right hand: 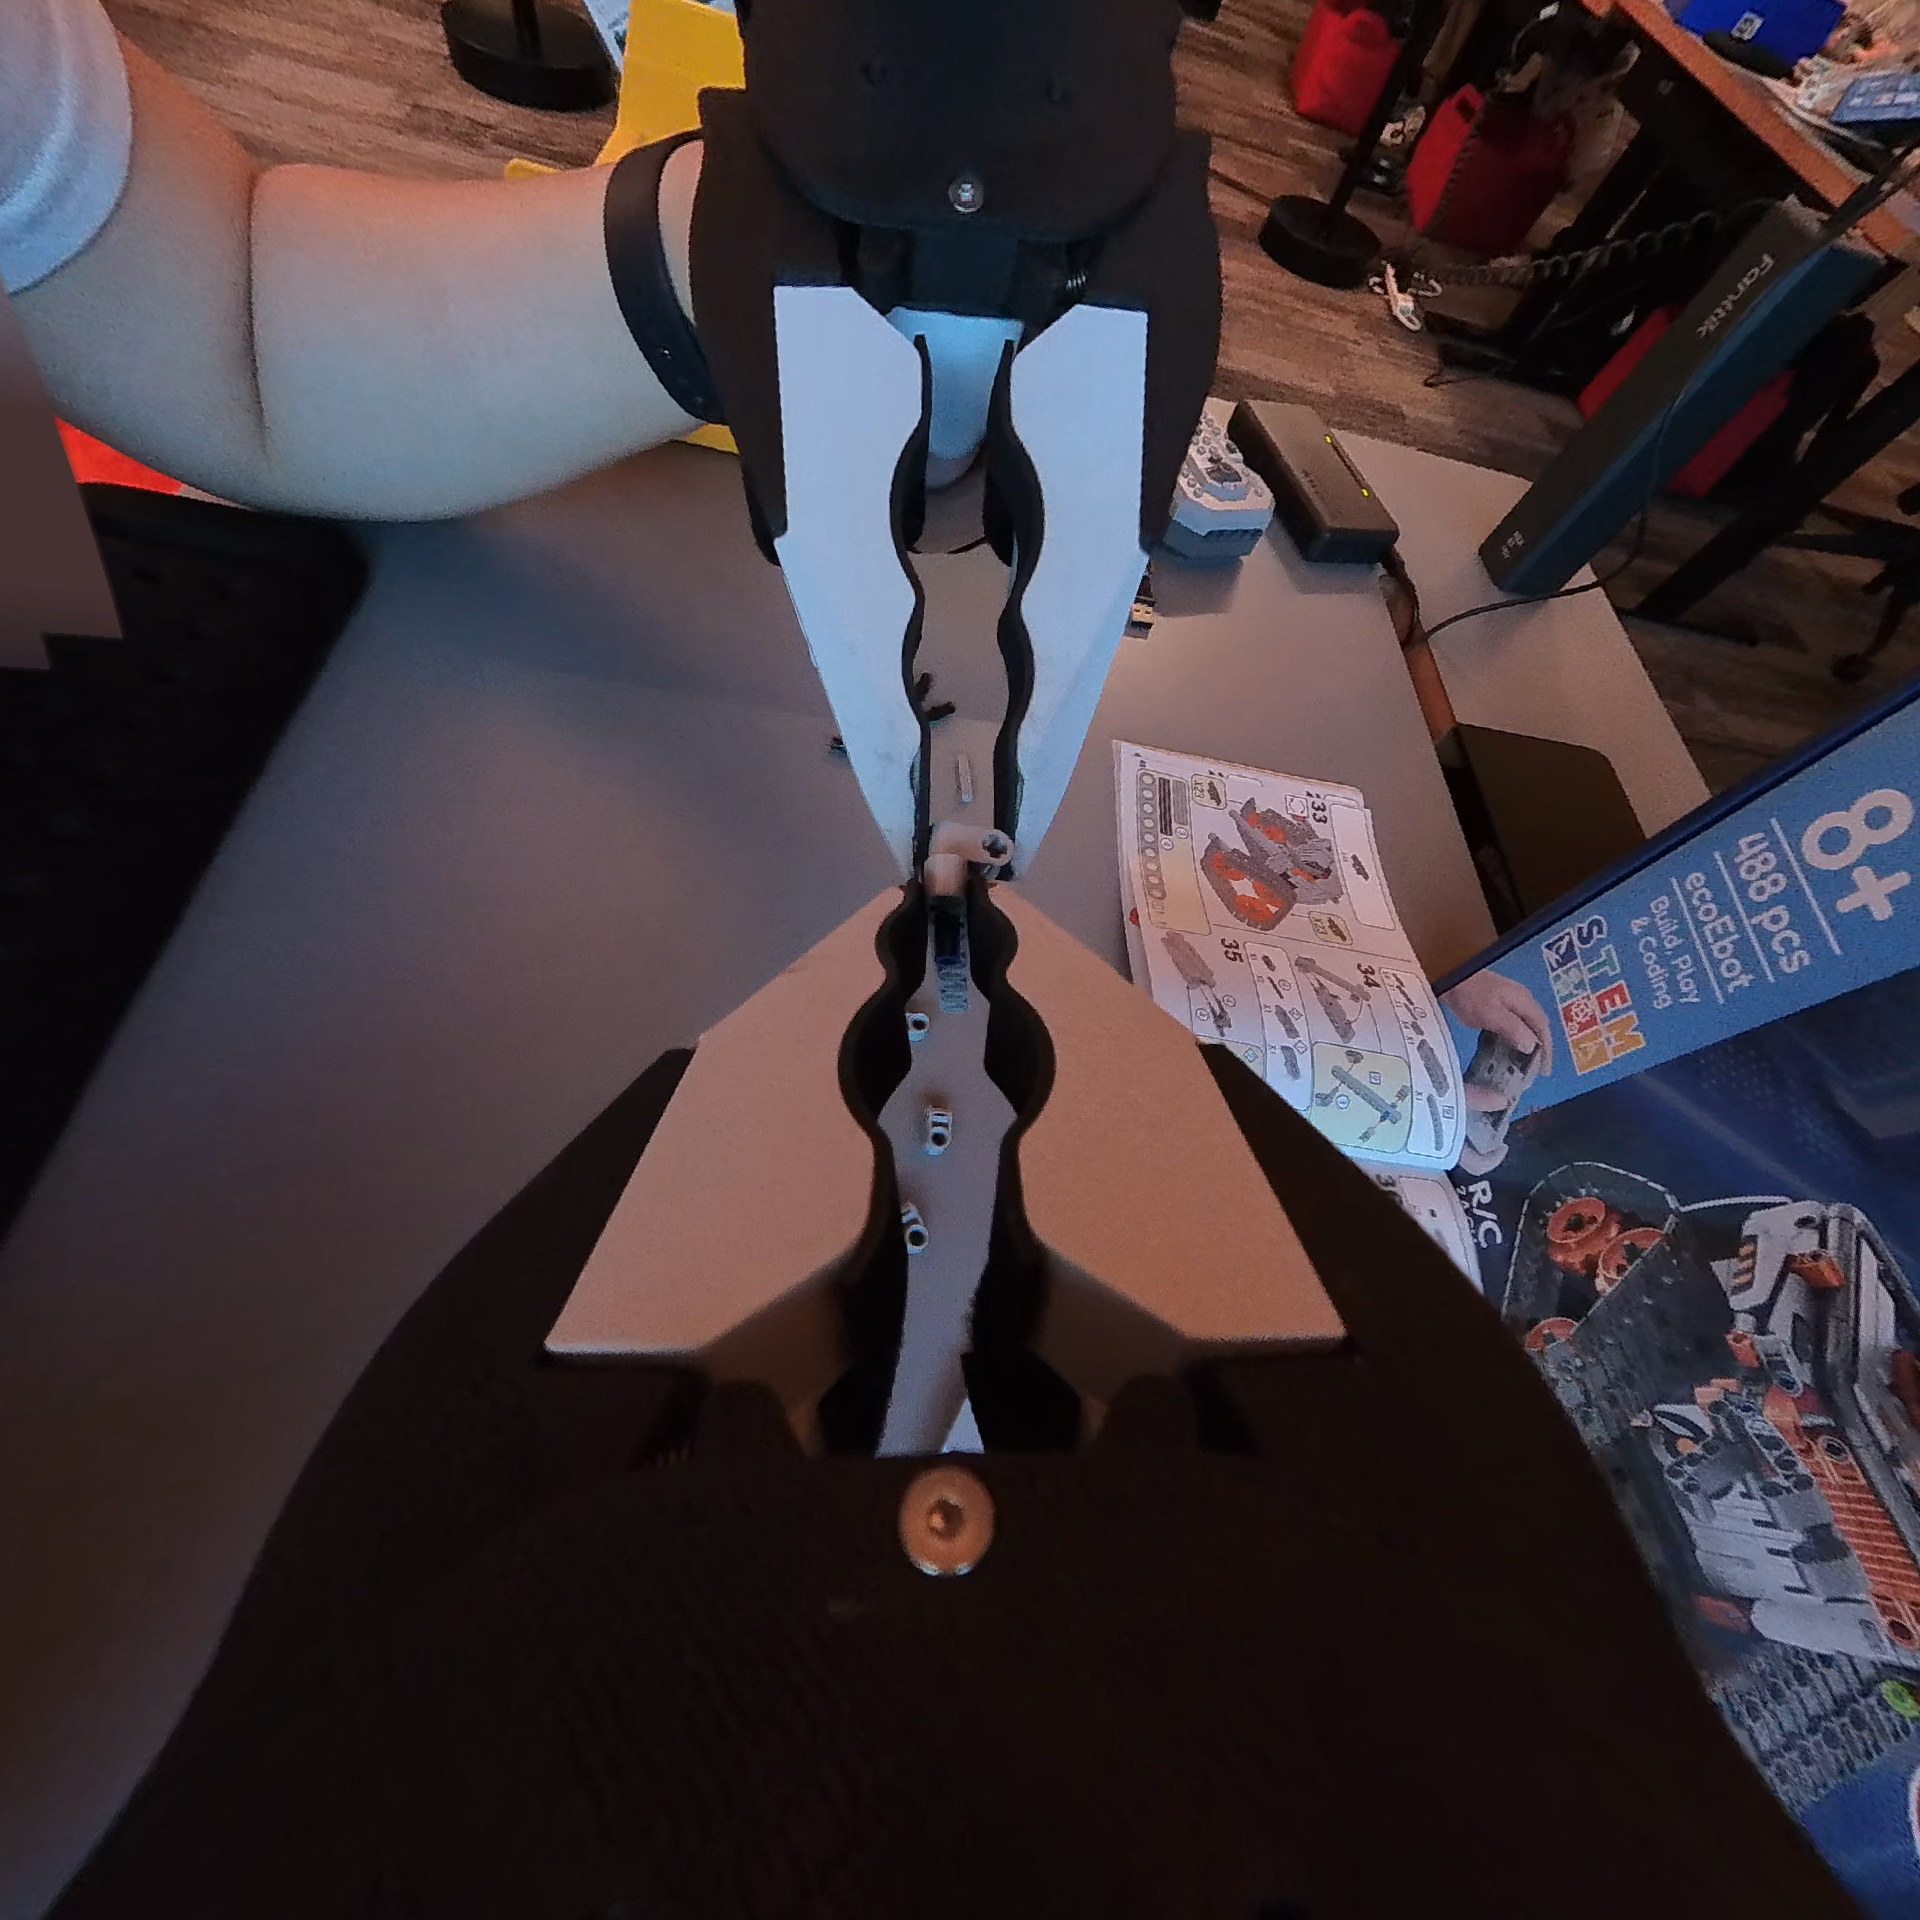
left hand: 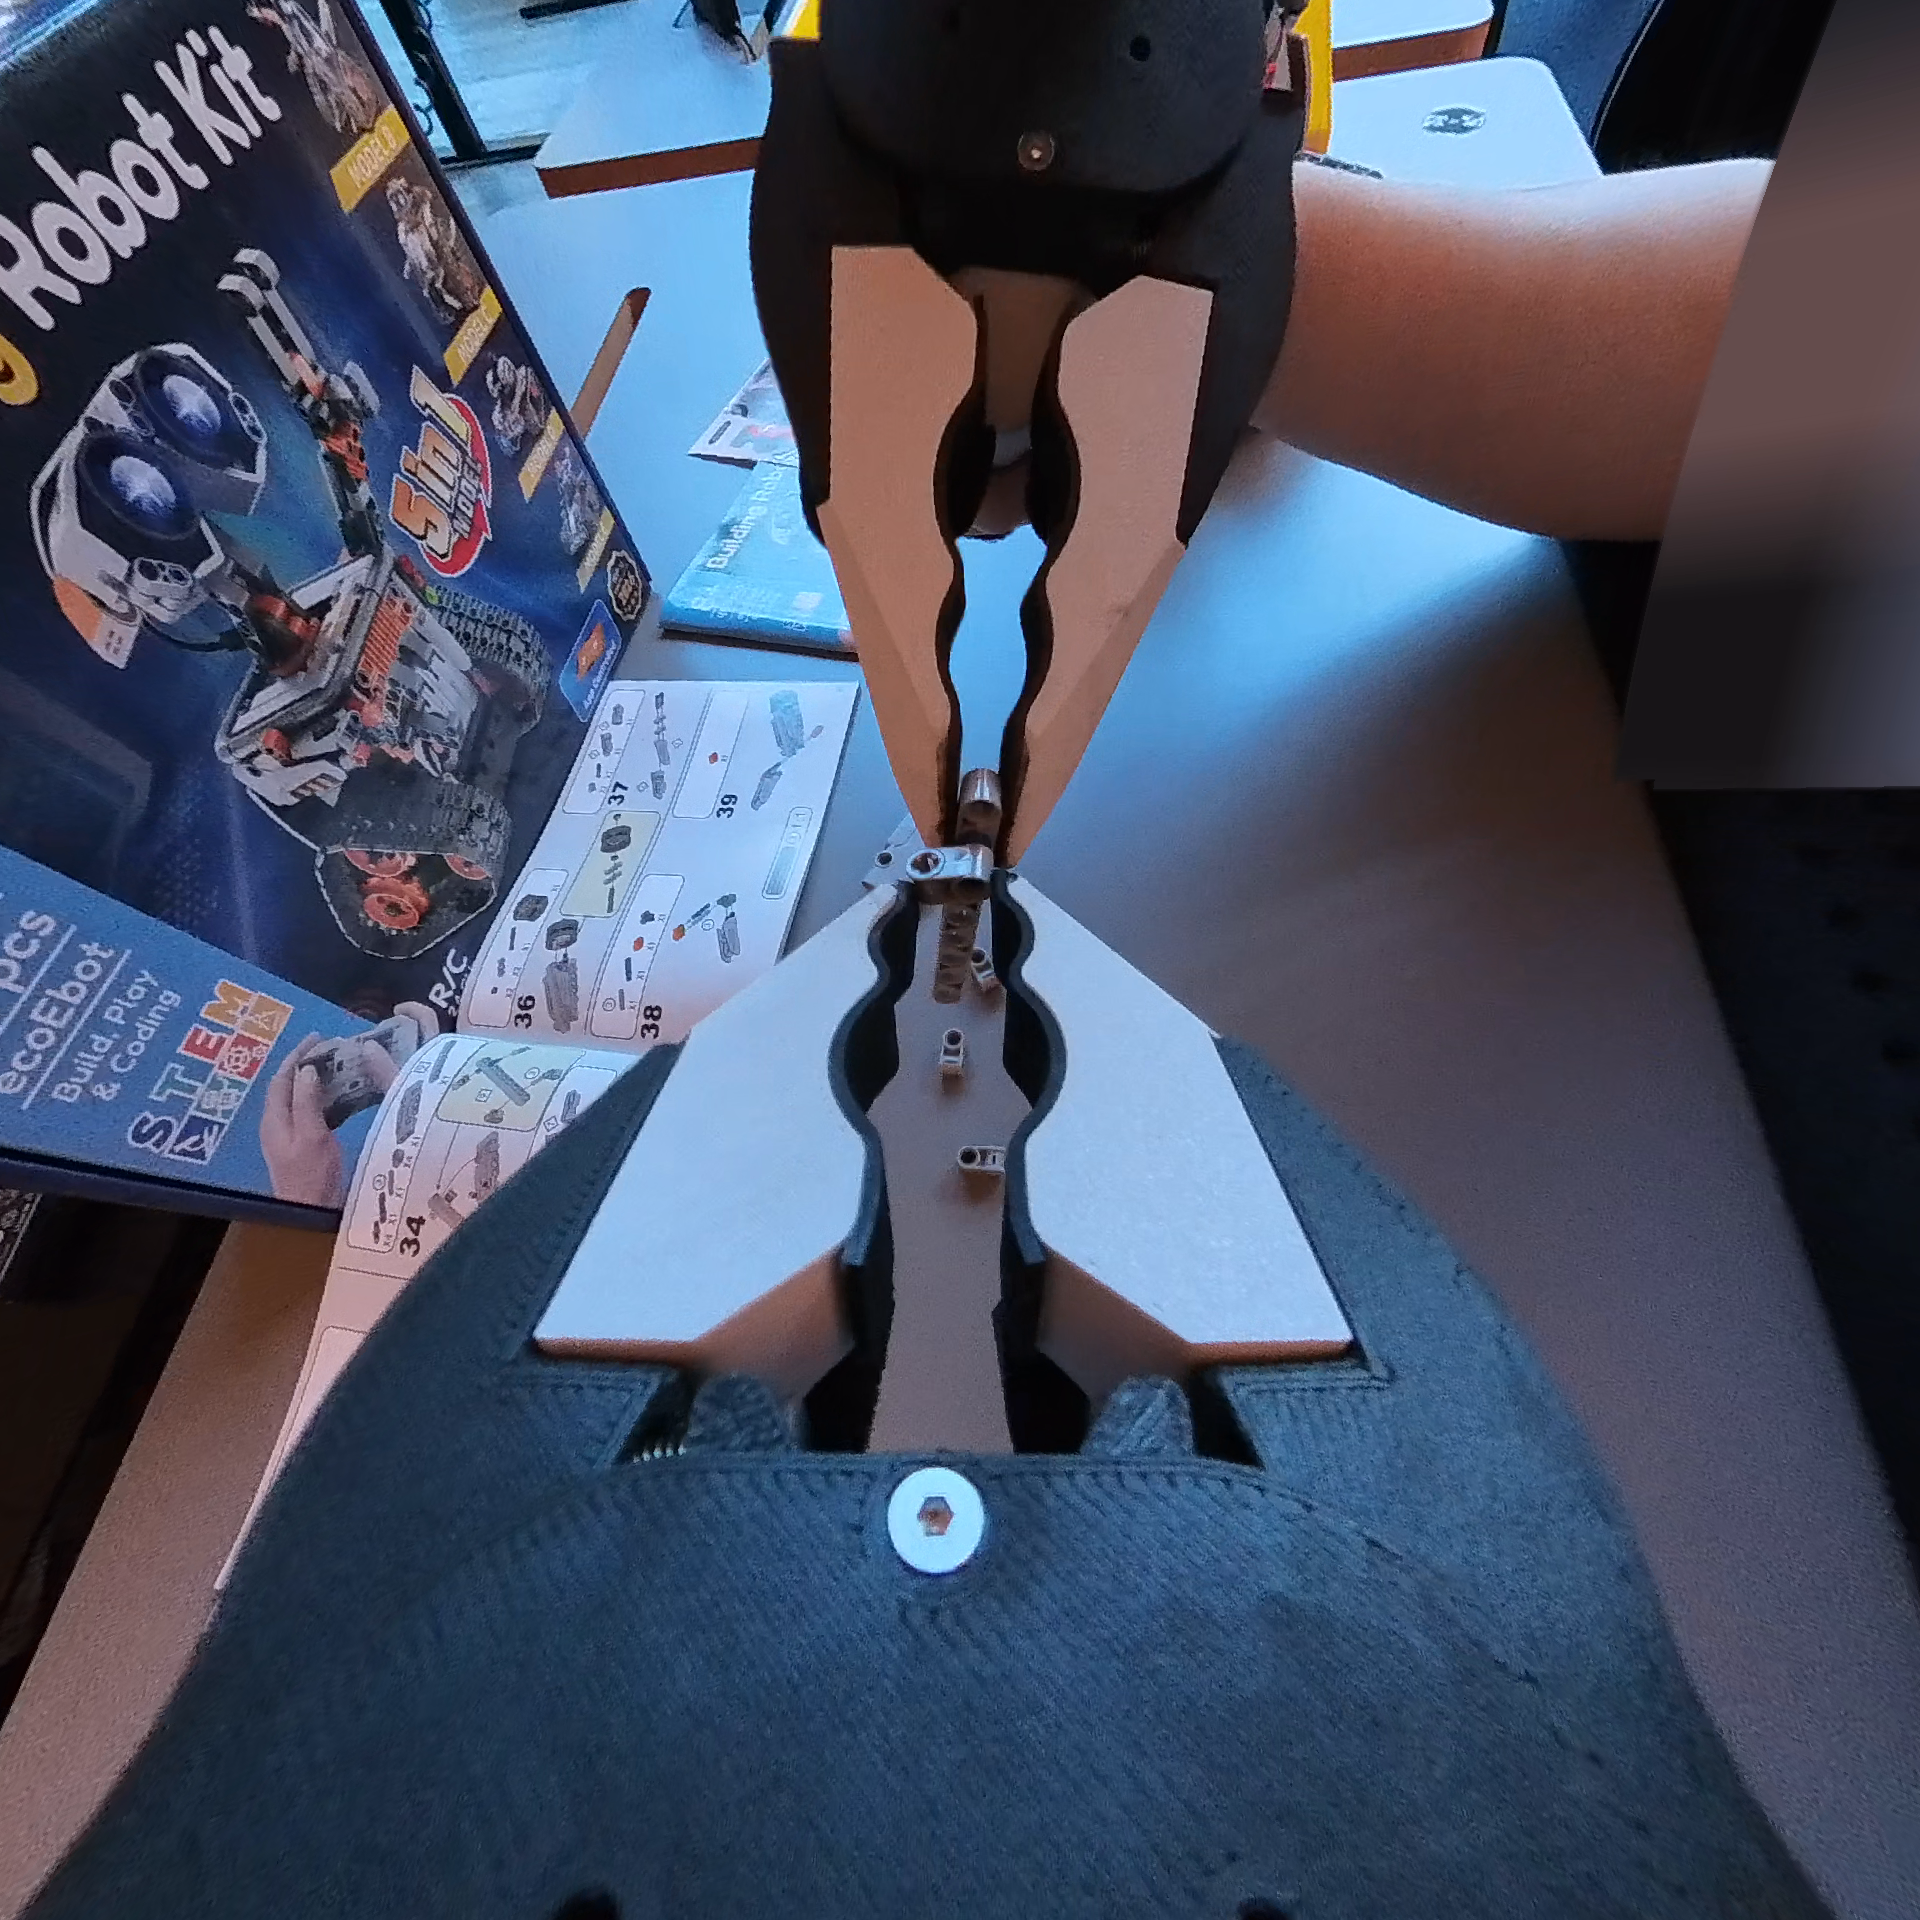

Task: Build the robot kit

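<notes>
Left claw [left hand: 951,883] — nearly closed, pinching connector [left hand: 948,864].

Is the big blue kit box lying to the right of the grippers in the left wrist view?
No, the blue kit box stands left of the two grippers, beside the open instruction booklet.

Left gripper [left hand: 951,883] black body, pale tan fingers; grey connector [left hand: 948,864] at its tips; dark blue kit box [left hand: 260,623] to its left, orange-white robot print
</notes>
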### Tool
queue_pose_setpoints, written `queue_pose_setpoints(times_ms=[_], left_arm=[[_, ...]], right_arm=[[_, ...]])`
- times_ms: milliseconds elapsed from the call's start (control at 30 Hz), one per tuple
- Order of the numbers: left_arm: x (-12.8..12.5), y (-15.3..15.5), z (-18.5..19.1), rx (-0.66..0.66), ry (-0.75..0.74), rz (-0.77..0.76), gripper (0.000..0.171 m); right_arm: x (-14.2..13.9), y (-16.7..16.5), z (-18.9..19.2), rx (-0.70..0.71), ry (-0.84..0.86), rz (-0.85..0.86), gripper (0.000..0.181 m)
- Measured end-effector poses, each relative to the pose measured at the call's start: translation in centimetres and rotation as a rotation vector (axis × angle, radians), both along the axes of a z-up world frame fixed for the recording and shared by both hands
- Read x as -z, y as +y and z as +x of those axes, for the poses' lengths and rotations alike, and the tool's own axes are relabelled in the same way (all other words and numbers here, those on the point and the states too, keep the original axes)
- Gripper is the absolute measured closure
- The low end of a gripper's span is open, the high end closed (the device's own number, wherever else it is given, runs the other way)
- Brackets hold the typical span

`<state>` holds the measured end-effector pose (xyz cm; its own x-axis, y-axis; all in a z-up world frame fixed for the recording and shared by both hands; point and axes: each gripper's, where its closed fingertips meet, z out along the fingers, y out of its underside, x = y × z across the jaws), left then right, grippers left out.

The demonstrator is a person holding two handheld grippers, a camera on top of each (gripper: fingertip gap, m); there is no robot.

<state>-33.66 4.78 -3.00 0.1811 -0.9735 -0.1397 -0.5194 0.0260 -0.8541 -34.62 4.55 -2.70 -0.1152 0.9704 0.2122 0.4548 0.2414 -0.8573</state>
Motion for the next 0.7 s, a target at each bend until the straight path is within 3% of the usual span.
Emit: queue_pose_setpoints(times_ms=[200,467,700], left_arm=[[-0.7,0.1,-0.1,0.003,-0.045,-0.006,0.160],[-1.9,-0.2,-0.1,0.014,-0.114,-0.024,0.161],[-1.7,-0.1,0.1,0.012,-0.118,-0.047,0.159]], right_arm=[[-0.8,0.1,-0.2,0.005,0.051,-0.019,0.174],[-2.0,-0.2,-0.2,-0.013,0.128,-0.215,0.174],[-1.5,0.0,0.1,-0.007,0.100,-0.182,0.174]])
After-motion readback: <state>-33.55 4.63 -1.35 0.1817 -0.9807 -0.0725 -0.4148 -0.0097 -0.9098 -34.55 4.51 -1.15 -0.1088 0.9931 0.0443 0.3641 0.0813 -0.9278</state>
